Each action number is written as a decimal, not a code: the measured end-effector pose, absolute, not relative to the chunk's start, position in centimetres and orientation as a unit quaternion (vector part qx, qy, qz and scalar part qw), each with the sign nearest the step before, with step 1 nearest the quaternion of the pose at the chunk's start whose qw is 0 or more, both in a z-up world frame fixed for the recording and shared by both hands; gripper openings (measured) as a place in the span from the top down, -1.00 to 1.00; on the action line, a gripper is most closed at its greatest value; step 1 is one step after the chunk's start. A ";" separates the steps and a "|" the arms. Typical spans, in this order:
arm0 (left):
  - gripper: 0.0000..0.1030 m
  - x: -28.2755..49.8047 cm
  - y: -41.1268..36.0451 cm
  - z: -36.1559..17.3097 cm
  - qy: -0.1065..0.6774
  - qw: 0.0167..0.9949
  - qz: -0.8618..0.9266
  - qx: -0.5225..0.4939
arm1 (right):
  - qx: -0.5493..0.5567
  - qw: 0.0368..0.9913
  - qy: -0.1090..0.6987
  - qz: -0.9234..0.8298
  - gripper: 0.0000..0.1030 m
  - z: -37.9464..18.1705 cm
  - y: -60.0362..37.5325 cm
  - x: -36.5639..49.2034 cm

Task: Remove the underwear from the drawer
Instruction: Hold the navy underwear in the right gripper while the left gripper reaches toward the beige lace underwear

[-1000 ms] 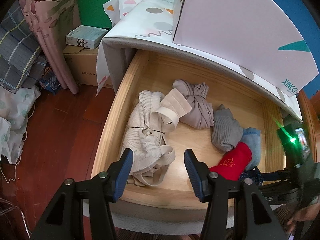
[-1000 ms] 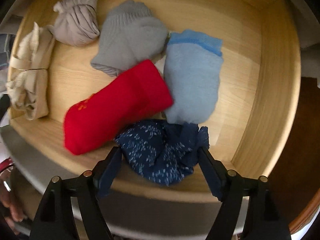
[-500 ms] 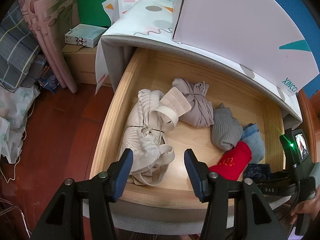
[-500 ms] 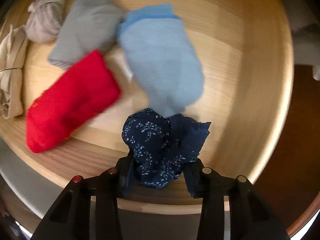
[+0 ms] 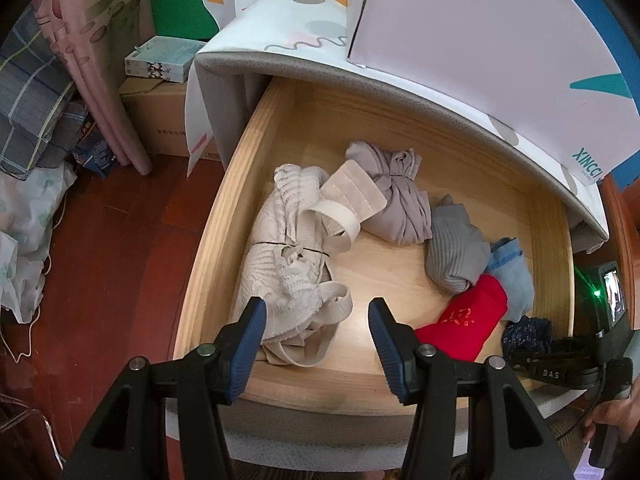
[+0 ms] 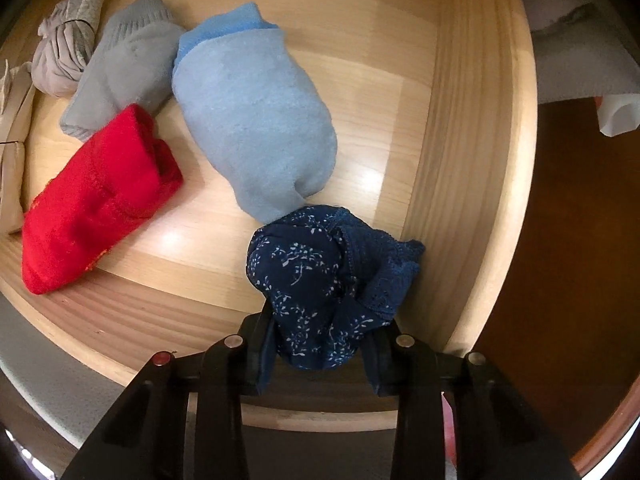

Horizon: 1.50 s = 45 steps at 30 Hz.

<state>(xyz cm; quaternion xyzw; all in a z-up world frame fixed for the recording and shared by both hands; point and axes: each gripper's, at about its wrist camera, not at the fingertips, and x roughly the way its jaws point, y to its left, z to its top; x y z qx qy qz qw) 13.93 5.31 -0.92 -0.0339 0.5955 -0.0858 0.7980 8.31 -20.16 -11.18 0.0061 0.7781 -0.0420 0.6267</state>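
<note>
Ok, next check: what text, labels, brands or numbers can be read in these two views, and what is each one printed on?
"XINCC": teal letters on the white box on top of the cabinet; it runs on past the box edge.
"DAS": white letters on the right gripper body, partly hidden.
Orange marks on the red sock: unreadable.
Print on the cardboard carton and the boxed pack: too small.
Right wrist view: none.

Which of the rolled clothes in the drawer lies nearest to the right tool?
The dark blue flowered bundle, in the drawer's front right corner. The right tool is shut on it; the others lie apart.
</note>
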 end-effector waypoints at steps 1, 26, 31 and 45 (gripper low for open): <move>-0.06 14.0 5.2 -1.0 0.598 0.796 -0.087 -0.032 | 0.008 0.628 0.777 -0.041 0.38 -11.1 -20.1 8.4; -0.06 17.5 3.5 -3.5 0.645 0.760 -0.073 0.026 | 0.008 0.634 0.773 -0.033 0.37 -9.0 -21.9 9.9; -0.06 18.3 2.7 -4.4 0.652 0.755 -0.051 0.053 | 0.008 0.634 0.773 -0.031 0.36 -9.0 -21.9 10.0; -0.34 19.2 -0.5 -6.3 0.673 0.730 -0.027 0.117 | 0.009 0.634 0.773 -0.030 0.34 -9.0 -21.6 10.2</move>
